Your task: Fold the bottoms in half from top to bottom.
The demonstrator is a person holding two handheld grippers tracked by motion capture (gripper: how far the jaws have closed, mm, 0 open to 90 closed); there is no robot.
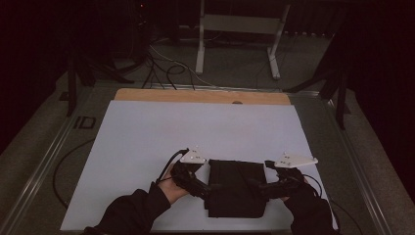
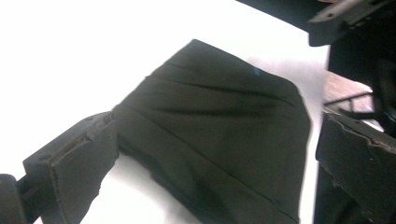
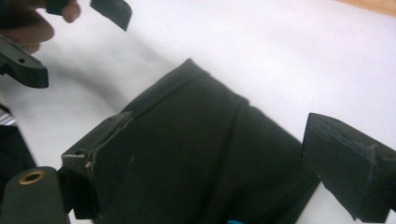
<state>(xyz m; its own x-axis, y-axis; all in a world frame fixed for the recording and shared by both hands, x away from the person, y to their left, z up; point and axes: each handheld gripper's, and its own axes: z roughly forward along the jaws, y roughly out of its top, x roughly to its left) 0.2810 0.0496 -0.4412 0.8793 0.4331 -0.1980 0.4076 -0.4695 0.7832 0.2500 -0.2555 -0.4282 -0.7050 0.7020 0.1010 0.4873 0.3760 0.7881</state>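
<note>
One folded black cloth (image 1: 236, 188) — apparently a single piece (dim light) — one white sheet (image 1: 147, 142), two tools.

Looks like a lab or recording studio set up for filming handwork. A white sheet (image 1: 147, 147) spread over a wooden tabletop (image 1: 200, 96), standing on grey carpet (image 1: 230, 68) in a dim room. Loose black cables (image 1: 161, 68) trailing across the floor behind the table, beside the white metal legs of a frame (image 1: 200, 44). Dark stands (image 1: 72, 83) posted at both far corners, black curtains (image 1: 386, 73) closing off the sides. Metal rails (image 1: 44, 161) running along the floor on either side
</note>
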